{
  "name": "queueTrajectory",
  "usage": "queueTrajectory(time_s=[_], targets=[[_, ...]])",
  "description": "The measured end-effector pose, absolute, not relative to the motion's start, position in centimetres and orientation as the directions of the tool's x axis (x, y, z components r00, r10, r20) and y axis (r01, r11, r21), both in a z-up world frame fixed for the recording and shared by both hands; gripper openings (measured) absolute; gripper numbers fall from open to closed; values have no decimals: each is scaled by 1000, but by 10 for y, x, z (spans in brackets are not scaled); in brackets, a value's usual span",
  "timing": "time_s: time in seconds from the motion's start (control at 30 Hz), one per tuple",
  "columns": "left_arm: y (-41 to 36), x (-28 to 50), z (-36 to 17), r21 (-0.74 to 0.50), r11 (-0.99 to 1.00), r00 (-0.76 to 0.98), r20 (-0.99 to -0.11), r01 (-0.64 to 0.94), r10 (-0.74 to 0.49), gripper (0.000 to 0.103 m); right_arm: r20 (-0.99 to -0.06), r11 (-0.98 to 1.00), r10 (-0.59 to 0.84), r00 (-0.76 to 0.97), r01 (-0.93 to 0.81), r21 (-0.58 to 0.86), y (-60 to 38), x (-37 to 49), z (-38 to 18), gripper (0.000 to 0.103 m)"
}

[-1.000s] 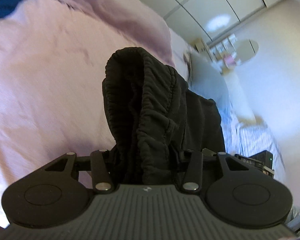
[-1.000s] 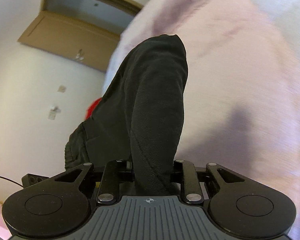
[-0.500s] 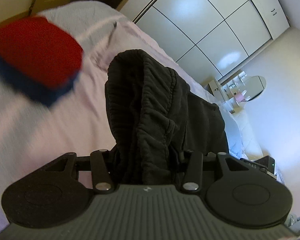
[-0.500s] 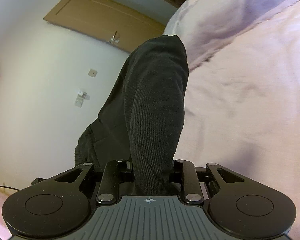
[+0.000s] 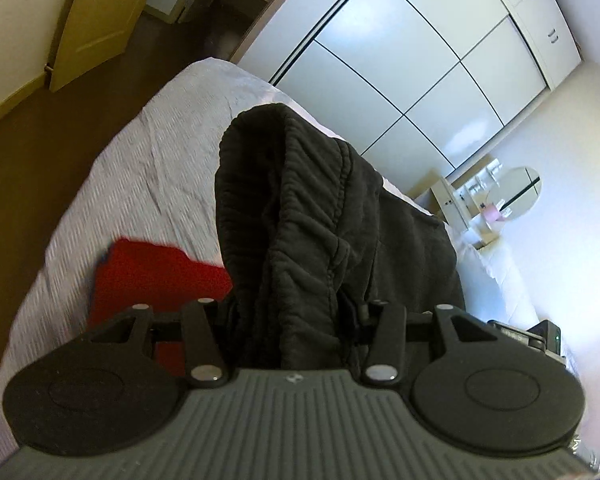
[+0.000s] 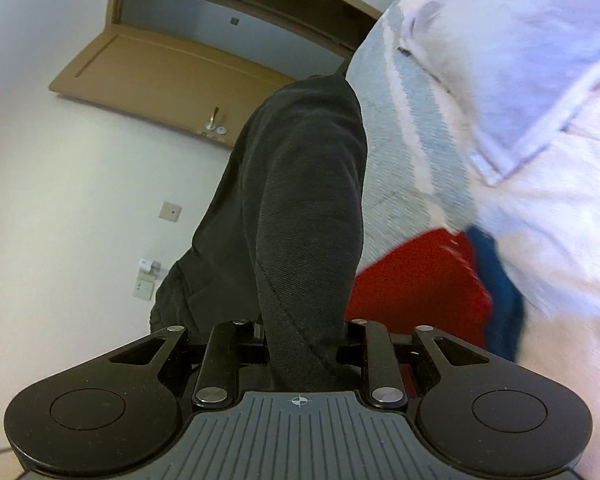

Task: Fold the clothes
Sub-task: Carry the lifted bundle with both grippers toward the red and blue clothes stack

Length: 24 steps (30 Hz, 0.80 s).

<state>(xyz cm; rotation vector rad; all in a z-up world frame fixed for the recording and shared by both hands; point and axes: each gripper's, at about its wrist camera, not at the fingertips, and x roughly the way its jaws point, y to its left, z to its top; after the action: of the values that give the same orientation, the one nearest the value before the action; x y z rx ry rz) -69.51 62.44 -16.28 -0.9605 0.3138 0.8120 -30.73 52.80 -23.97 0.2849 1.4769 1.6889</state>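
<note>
A black garment point(image 5: 300, 216) with a gathered elastic waistband is bunched between the jaws of my left gripper point(image 5: 296, 320), which is shut on it and hidden by the cloth. My right gripper point(image 6: 304, 332) is shut on another thick fold of the same black garment point(image 6: 300, 200); its fingertips are buried in the fabric. The garment hangs in the air above the bed point(image 5: 152, 168). A folded red garment point(image 5: 156, 280) lies on the bed below my left gripper. In the right wrist view the red garment point(image 6: 416, 284) rests on a blue one point(image 6: 500, 280).
The bed has a pale lilac cover point(image 6: 540, 220). Brown floor point(image 5: 60, 140) lies beyond the bed's edge. White wardrobe doors point(image 5: 400, 60) and an open wooden door point(image 6: 160, 76) stand behind. A small dressing table with a round mirror point(image 5: 516, 192) is at the far right.
Both grippers have swept fast across the bed with the black garment still held. The red folded stack has passed from the upper left to just below my left gripper, and entered the right view.
</note>
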Motion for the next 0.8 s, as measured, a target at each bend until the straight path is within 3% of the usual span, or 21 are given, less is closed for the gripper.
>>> queueTrajectory(time_s=[0.33,0.5,0.67,0.77,0.8], targets=[[673,-724,-243,-660,209,685,-638,-722,352,43,-451,201,643,-619,-432,879,579,-334,-307,23],[681,-739,-276,-678,198,698,-628,-708,343,47,-460,229,623,-633,-415,881,582,-338,-339,24],[690,-749,-310,-711,131,704,-620,-691,347,54,-522,278,627,-578,-460,843,583,-341,-360,43],[689,-753,-313,-722,112,706,-612,-683,356,51,-515,292,628,-583,-437,851,580,-340,-364,44],[688,-753,-311,-723,103,704,-613,-683,359,49,-503,301,626,-596,-410,861,579,-338,-363,39]])
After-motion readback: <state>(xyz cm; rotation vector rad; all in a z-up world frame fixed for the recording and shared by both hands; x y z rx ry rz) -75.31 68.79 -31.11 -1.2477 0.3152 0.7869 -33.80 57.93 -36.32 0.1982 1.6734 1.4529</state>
